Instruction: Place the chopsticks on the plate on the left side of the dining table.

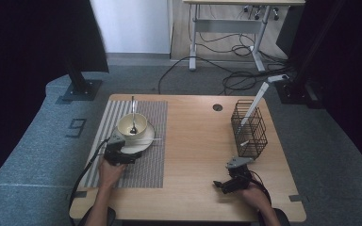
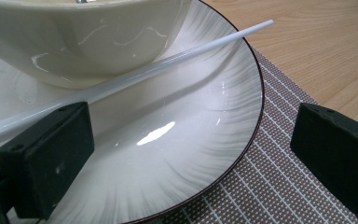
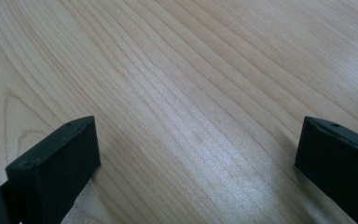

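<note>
A cream bowl (image 1: 132,125) with a metal spoon (image 1: 133,115) in it stands on a white plate (image 1: 141,143), which rests on a striped placemat (image 1: 146,165). A white chopstick (image 2: 168,58) lies across the plate beside the bowl (image 2: 84,42). My left gripper (image 1: 122,154) is at the plate's near edge, open, its jaws wide over the plate rim (image 2: 242,154); its left jaw is next to the chopstick. My right gripper (image 1: 222,185) hovers low over bare wood (image 3: 191,93) near the table's front right, open, with nothing between its jaws.
A black wire basket (image 1: 249,128) stands at the right of the table with a white stick (image 1: 254,104) leaning out of it. A round cable hole (image 1: 218,107) is at the back. Desk legs and cables lie on the floor beyond.
</note>
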A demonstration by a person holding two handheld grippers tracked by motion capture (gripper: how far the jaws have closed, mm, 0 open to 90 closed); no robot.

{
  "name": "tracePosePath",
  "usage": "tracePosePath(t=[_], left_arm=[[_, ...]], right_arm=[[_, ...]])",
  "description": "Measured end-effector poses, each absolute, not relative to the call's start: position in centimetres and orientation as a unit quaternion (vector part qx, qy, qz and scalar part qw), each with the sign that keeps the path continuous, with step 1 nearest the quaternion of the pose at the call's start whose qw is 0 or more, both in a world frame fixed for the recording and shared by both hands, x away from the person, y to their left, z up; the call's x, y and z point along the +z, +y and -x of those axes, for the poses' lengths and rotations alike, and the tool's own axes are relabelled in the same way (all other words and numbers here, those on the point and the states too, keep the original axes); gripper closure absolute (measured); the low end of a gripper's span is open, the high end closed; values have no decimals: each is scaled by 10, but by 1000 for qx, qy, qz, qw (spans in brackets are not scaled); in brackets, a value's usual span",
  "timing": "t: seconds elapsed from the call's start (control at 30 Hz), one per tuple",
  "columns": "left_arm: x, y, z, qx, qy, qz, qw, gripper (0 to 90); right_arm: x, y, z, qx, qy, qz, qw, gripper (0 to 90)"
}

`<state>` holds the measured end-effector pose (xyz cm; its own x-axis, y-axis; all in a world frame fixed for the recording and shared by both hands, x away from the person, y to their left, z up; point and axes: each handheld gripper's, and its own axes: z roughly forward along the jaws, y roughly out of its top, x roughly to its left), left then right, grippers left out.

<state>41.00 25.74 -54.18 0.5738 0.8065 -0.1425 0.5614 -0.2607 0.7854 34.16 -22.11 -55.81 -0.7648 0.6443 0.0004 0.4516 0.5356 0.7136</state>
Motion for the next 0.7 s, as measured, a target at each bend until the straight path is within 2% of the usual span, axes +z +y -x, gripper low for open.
tracePosePath(t=[0.7], left_arm=[[-535,259,-400,149,437,-774,432,0]], right_arm=[[-558,-221,-341,363,864,-321,135,0]])
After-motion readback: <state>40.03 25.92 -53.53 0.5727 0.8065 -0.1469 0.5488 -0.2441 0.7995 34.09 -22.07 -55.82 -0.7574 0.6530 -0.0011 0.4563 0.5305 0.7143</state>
